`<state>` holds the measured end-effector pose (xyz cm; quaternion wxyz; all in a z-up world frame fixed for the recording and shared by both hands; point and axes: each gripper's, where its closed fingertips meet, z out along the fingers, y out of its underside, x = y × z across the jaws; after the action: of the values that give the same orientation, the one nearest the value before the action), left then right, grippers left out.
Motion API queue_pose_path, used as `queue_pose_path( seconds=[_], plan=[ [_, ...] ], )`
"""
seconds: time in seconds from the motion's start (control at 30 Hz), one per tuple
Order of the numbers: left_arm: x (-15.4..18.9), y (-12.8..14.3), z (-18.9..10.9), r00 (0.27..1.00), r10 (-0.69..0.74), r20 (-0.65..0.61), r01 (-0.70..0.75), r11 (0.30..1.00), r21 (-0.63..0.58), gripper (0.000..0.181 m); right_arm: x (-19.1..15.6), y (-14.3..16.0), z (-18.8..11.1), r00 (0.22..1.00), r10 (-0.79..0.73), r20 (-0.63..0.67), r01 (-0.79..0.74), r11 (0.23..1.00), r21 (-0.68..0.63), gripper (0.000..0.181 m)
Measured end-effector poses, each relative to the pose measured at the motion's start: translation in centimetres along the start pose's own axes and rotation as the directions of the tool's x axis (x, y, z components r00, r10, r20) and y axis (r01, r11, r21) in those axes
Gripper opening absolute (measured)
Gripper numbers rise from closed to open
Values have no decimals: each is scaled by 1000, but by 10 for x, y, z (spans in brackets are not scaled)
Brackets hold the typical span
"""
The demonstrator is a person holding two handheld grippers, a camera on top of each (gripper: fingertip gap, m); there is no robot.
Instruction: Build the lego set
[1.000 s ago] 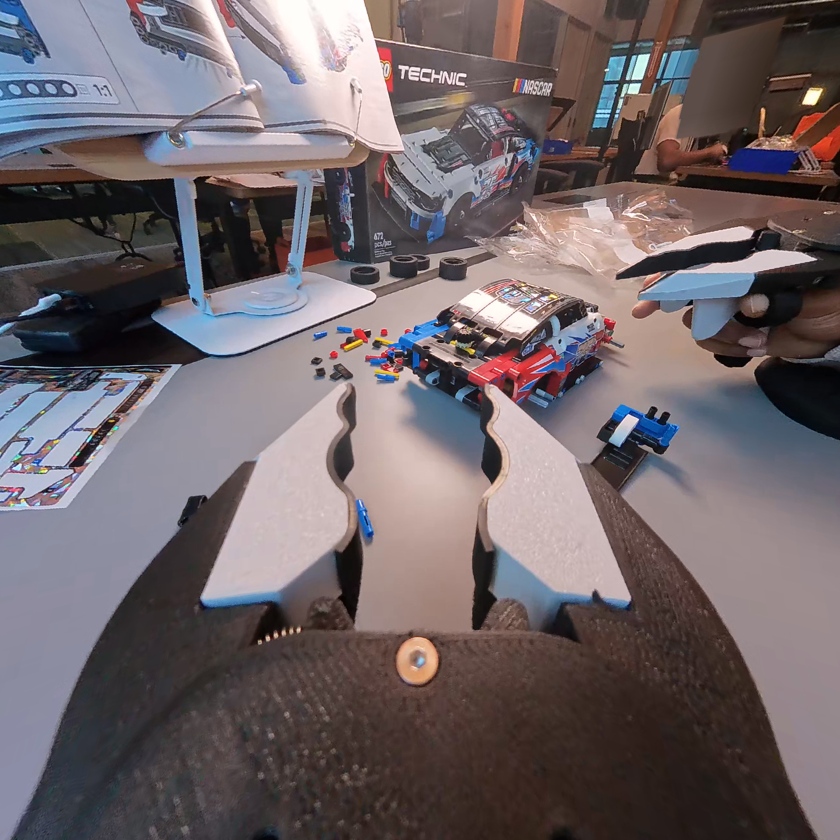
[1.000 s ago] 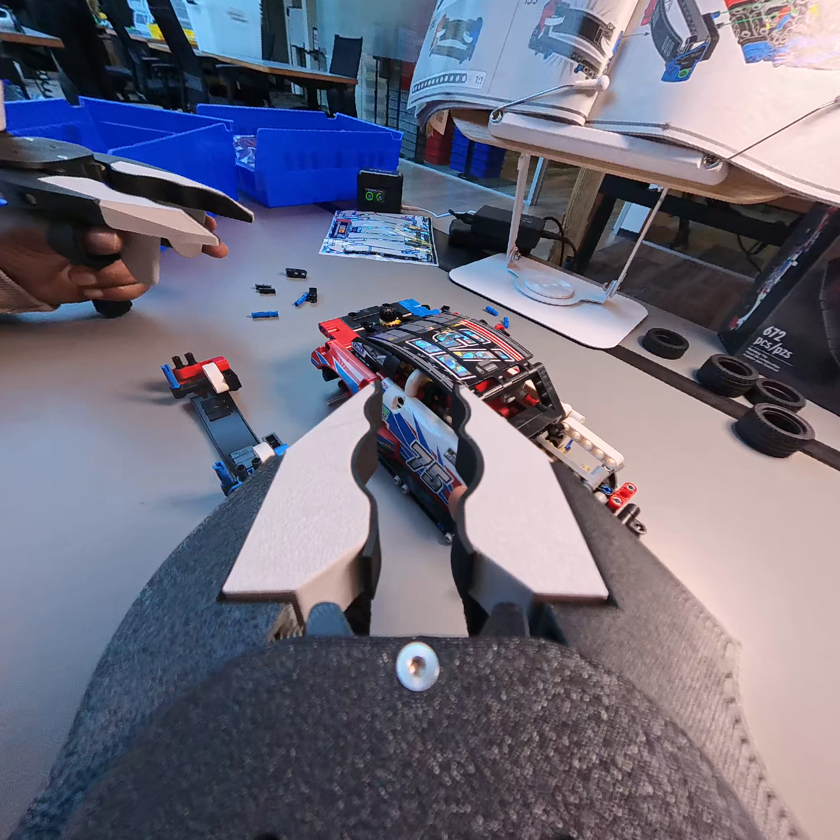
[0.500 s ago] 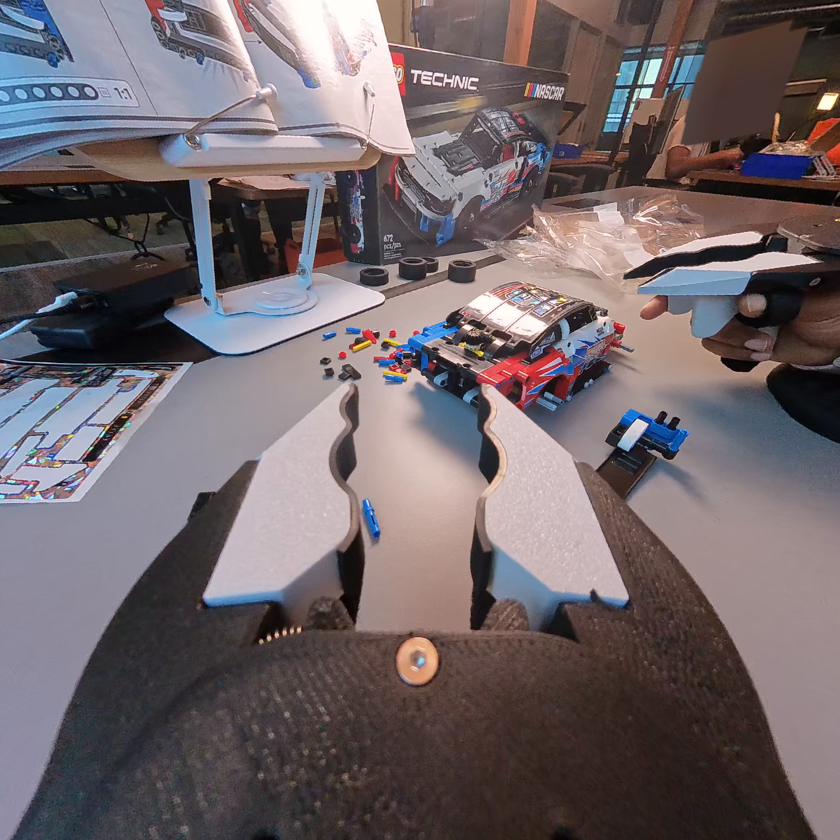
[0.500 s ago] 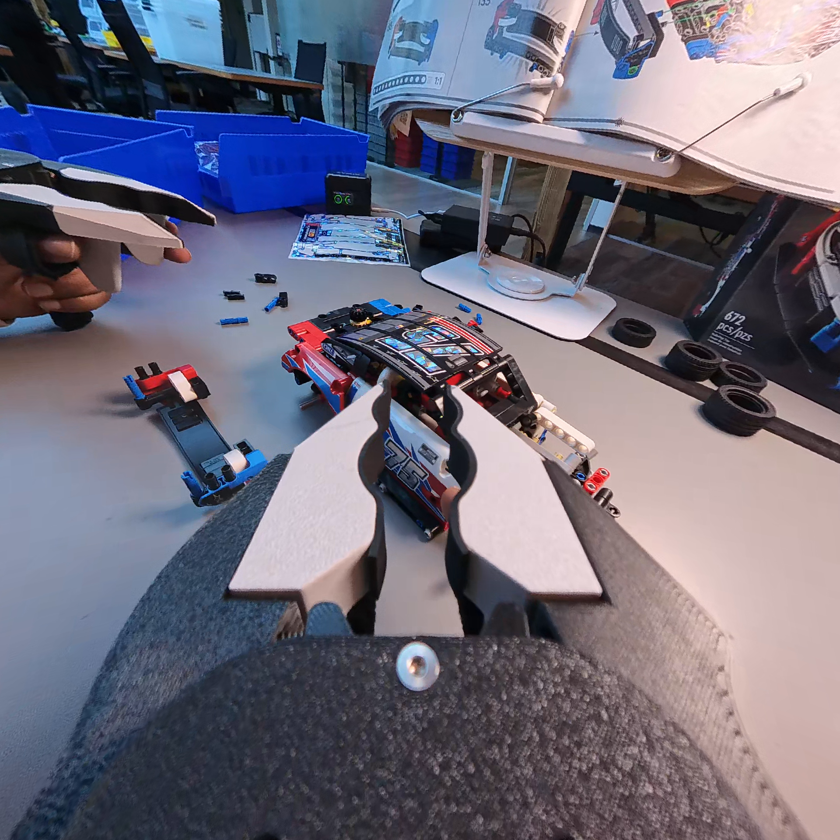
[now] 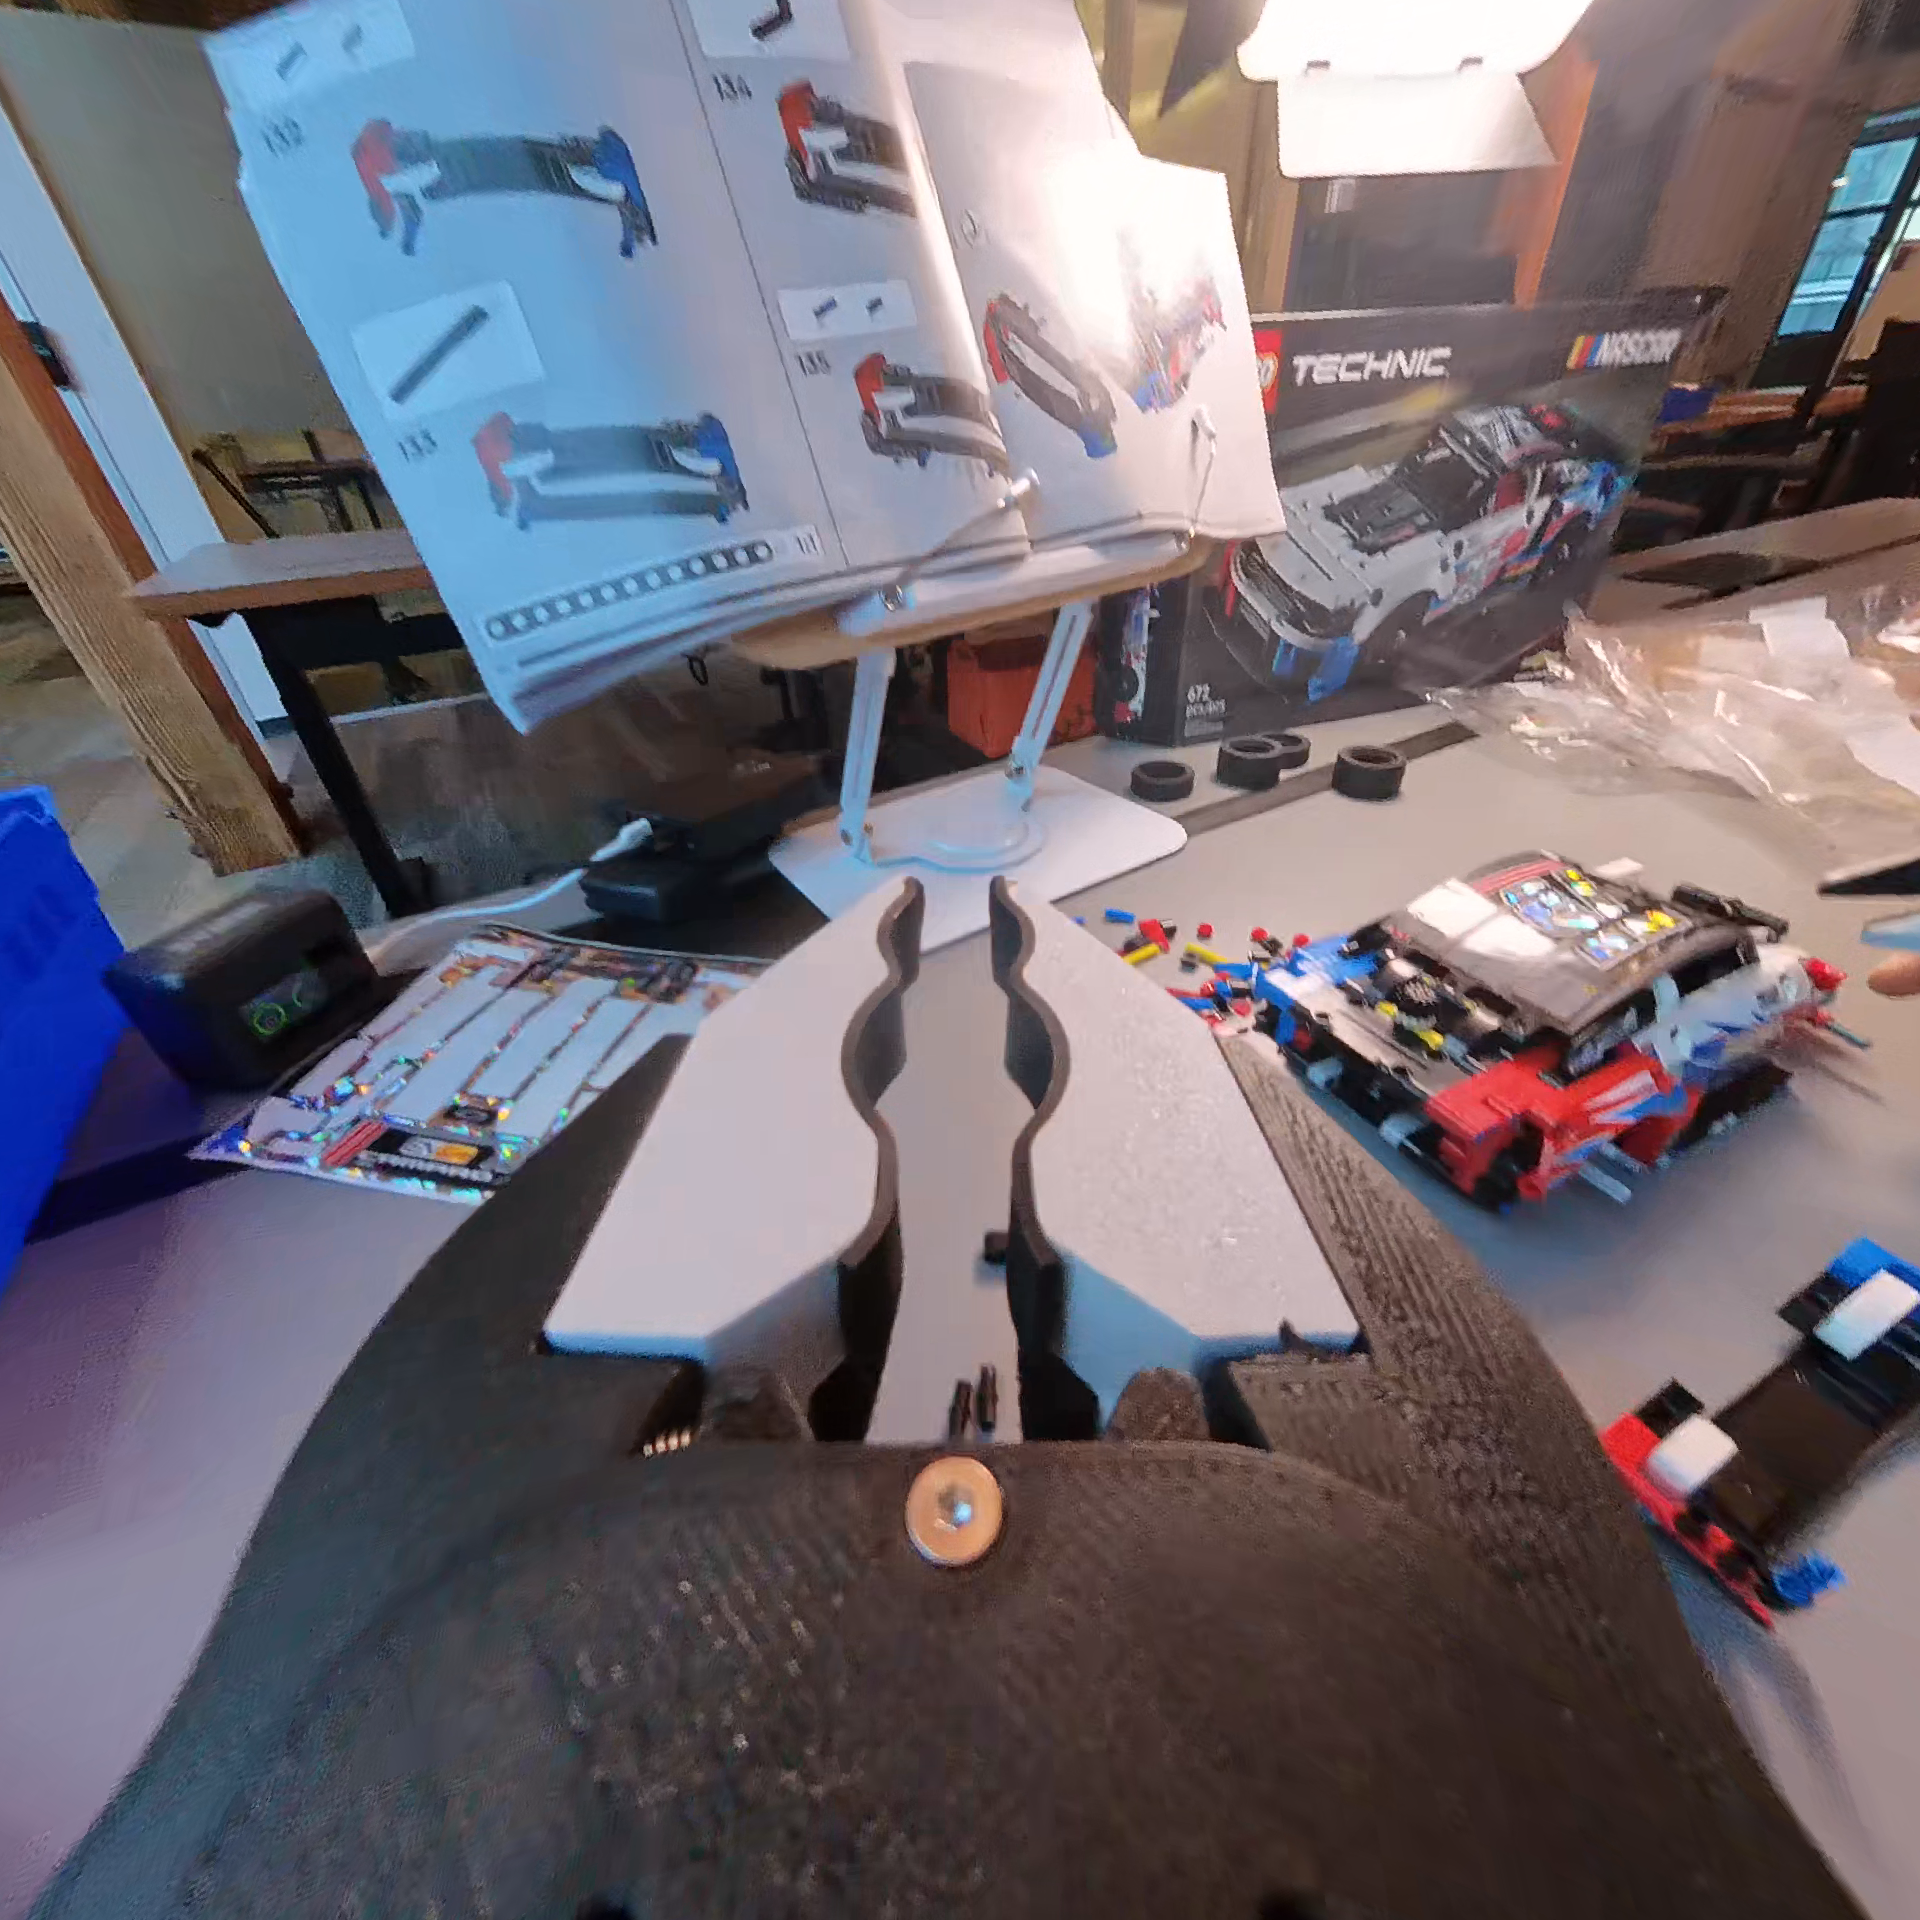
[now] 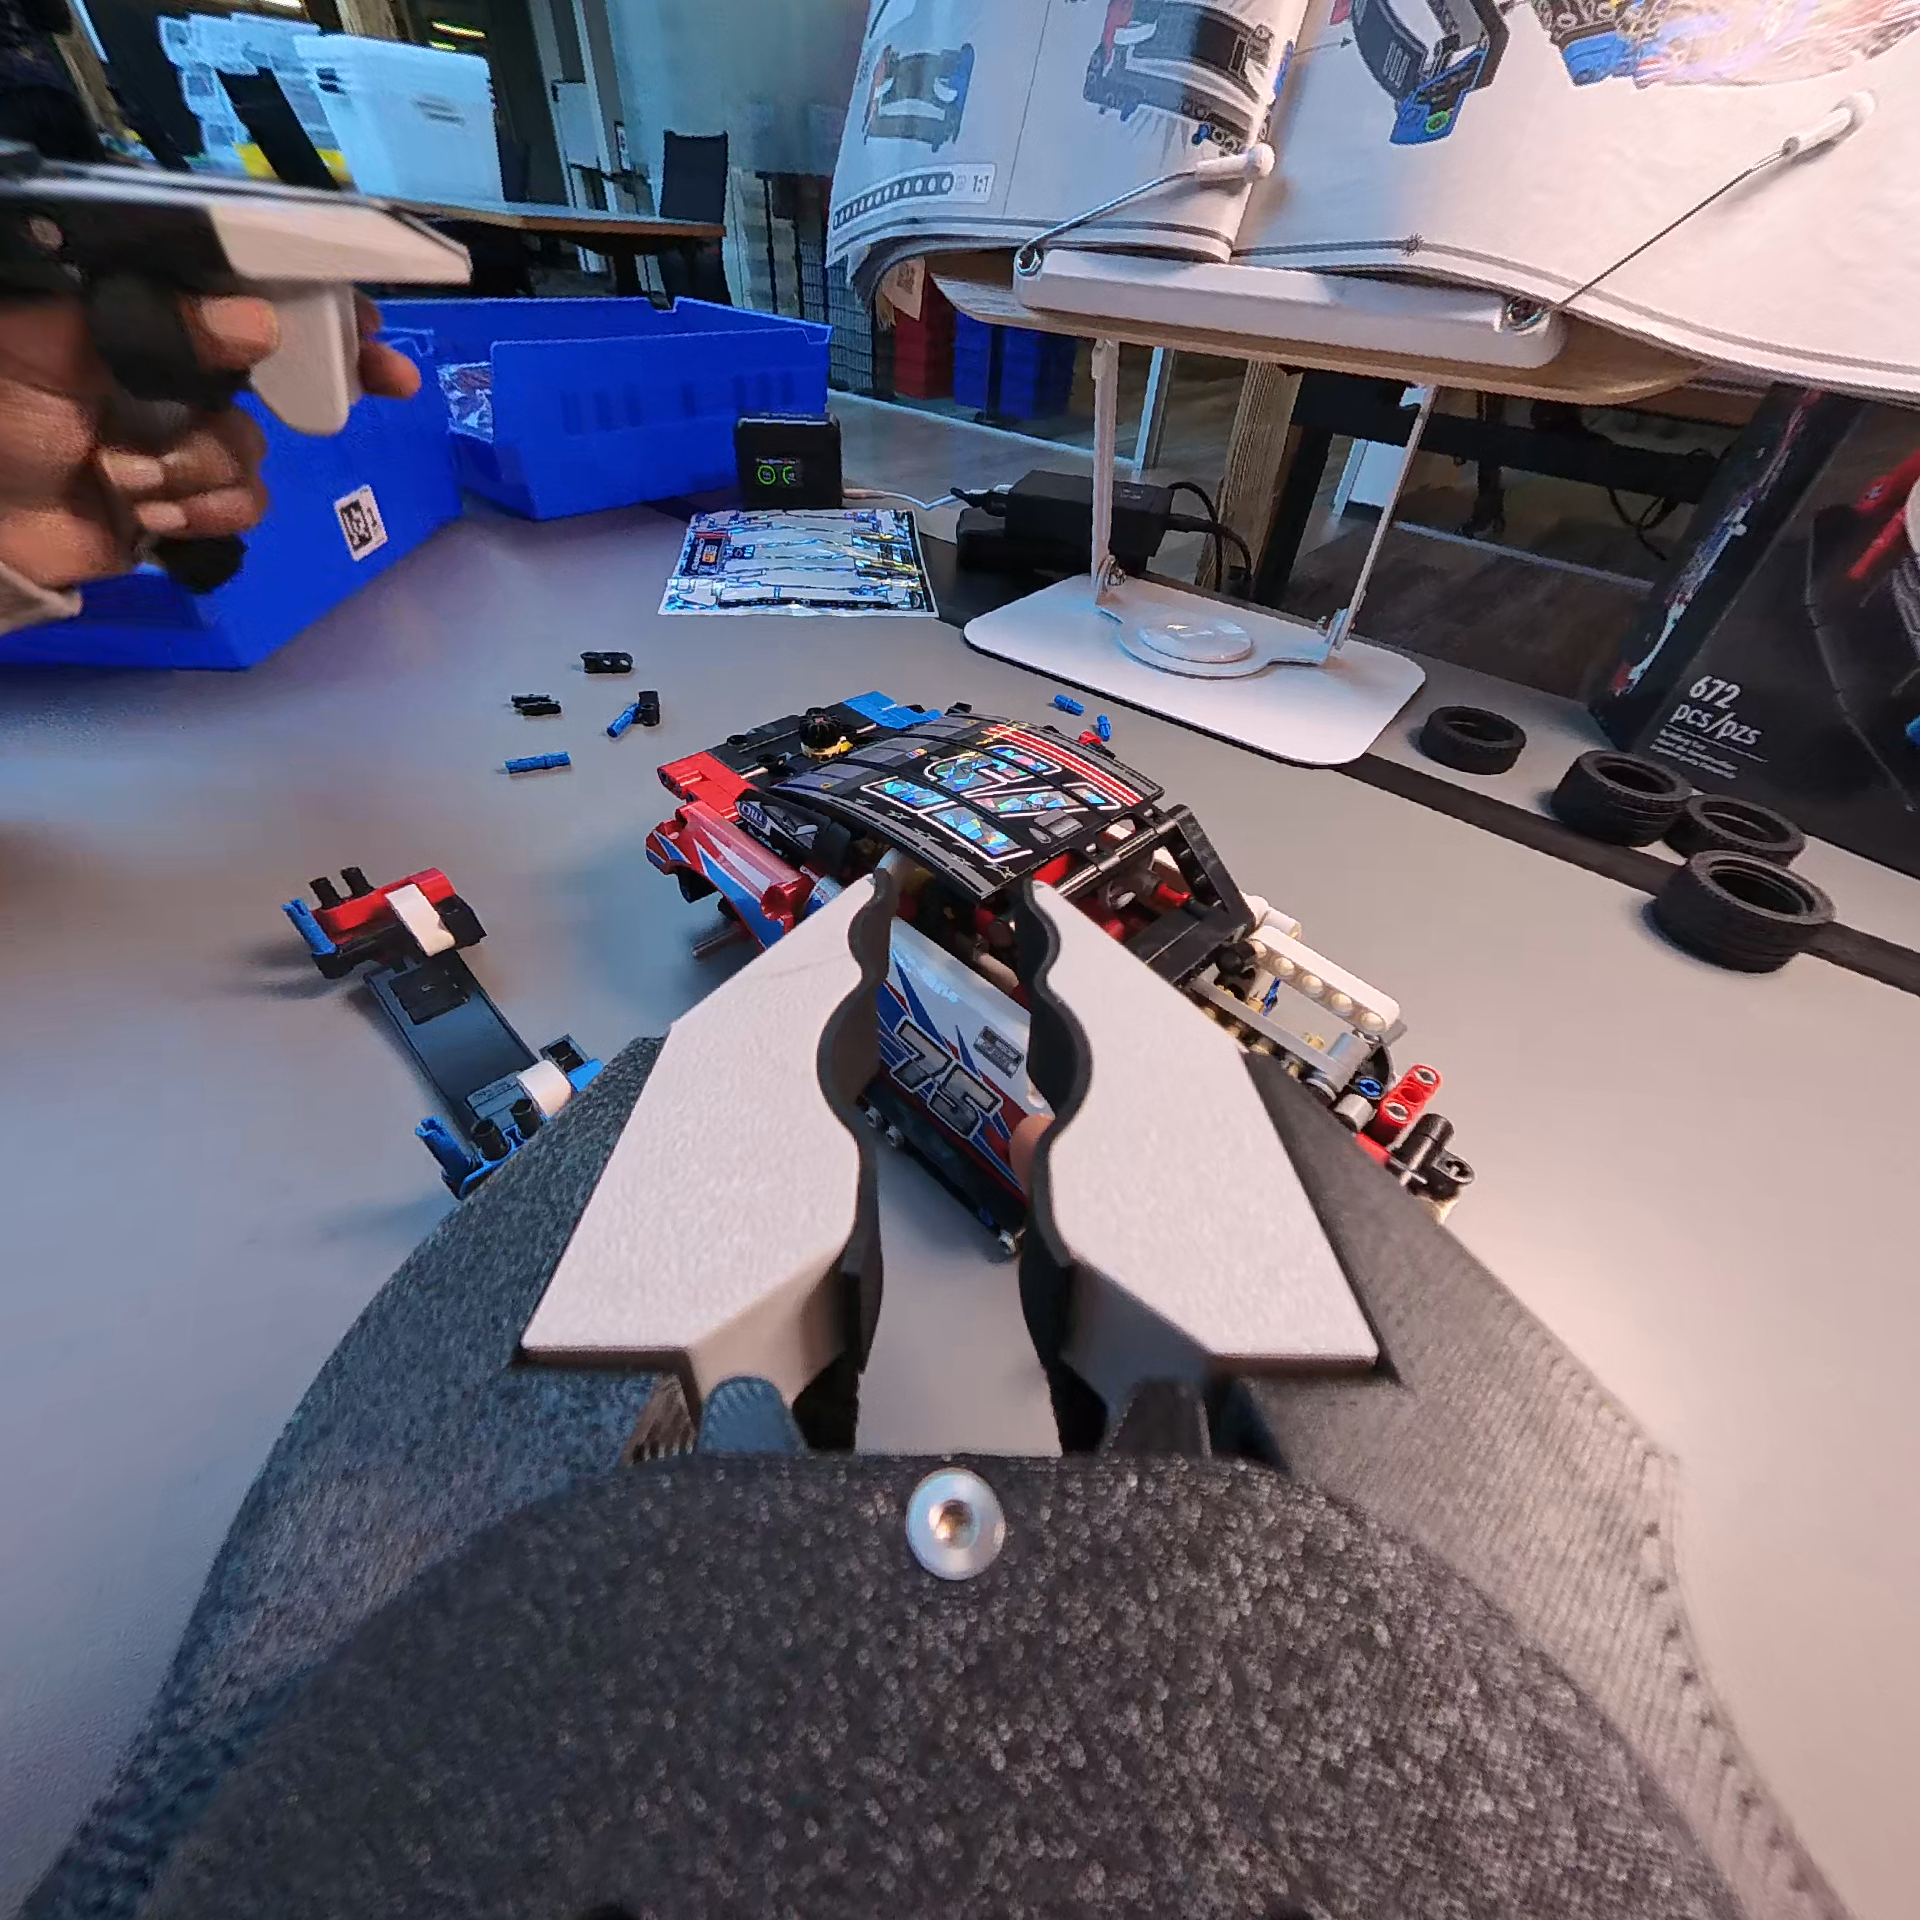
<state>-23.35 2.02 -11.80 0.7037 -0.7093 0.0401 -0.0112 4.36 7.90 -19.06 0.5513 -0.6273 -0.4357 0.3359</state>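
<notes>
While the red, white and blue brick race car body (image 6: pixel 935 894) is sitting largely built mid-worktop, its four black rubber tyres (image 6: pixel 1683 852) are lying unfitted far right and the long black subassembly (image 6: pixel 436 1018) is waiting near left, both grippers' fingers (image 6: pixel 727 1122) hovering apart and empty.

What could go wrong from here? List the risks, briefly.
1. The left gripper is open and empty above small loose pins; a careless sweep could likely scatter them.
2. The right gripper is open close to the car; a push might shift it toward the side assembly.
3. The left view is blurred, so aim may be poor.
</notes>
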Motion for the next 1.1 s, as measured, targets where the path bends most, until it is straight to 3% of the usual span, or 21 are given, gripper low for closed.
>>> queue_pose_path(
  seconds=[0.23,0.4,0.53,0.7,1.1],
  plan=[
    [-67,-78,51,995,-80,66,72,991,114,0,5,-1,-2,998,-53,-31,53,999,10,20],
    [-121,-109,102,989,-68,129,51,990,134,0,9,-2,-3,997,-66,-42,67,998,20,20],
    [-152,-103,137,982,-60,181,48,996,70,0,13,1,-3,994,-92,-57,93,996,8,19],
    [-161,-84,163,978,-33,204,32,999,4,0,16,4,-1,993,-95,-64,95,995,-3,19],
    [-158,-77,176,974,72,214,-66,997,-32,0,18,5,1,993,-93,-67,93,996,-3,17]
  ],
)
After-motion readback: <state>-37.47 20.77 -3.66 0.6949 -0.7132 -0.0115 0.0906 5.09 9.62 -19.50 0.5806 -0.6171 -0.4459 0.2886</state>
